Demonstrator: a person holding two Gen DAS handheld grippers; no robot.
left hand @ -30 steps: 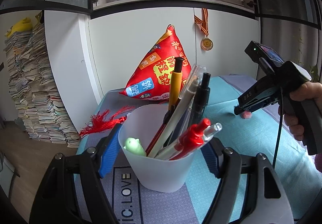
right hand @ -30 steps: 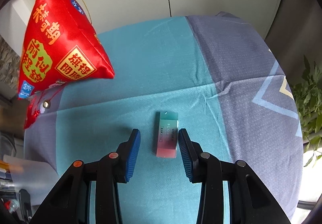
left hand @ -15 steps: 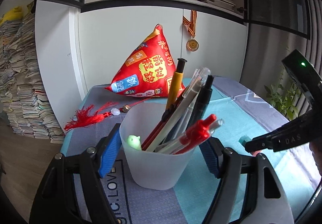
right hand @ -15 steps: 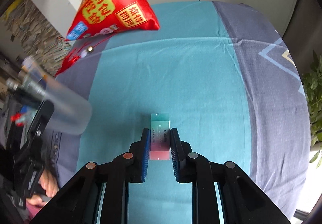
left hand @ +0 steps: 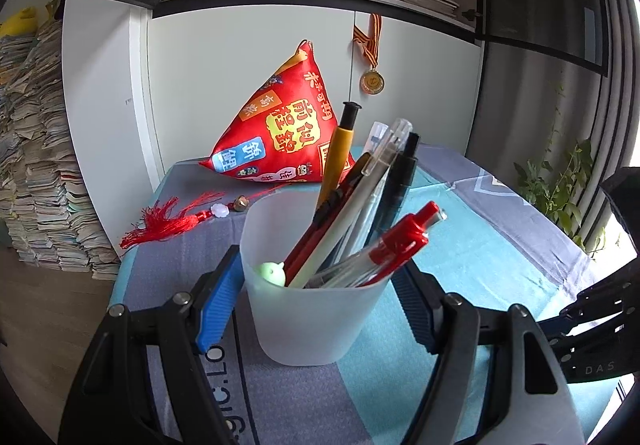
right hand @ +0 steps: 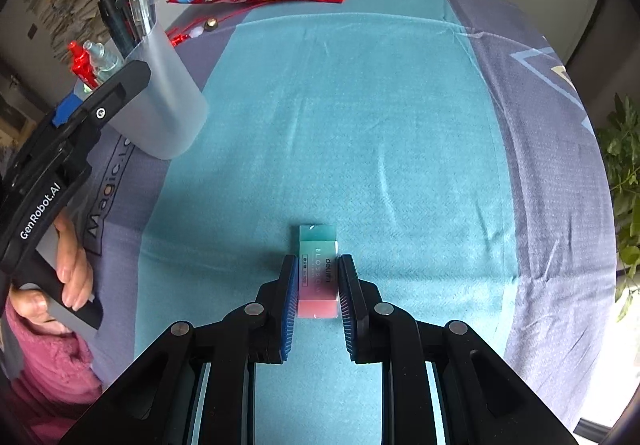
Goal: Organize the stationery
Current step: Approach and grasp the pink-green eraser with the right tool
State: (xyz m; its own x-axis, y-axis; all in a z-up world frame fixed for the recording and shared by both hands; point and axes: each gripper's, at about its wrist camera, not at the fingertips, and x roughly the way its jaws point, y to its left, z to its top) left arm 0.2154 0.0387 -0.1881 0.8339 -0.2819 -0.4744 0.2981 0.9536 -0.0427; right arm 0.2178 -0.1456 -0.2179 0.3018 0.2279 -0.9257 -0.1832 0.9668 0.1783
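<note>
A tablecloth in teal and grey-blue covers the table; printed on its grey part near the cup is "Magic.LOVE", only partly readable. At the far edge sits a red pyramid-shaped cushion covered in yellow and white Chinese characters, with a red tassel trailing beside it.

The left gripper bears the white lettering "GenRobot.AI" along its body in the right wrist view. Its blue pads press both sides of a frosted plastic cup, which stands on the cloth and holds several pens.

The right gripper, marked "DAS" on its side, has just closed its jaws; they are now clamped on an eraser. The eraser, teal fading to pink with a sleeve reading "deli" and "BLOSSOM", lies over the teal stripe, well apart from the cup.
</note>
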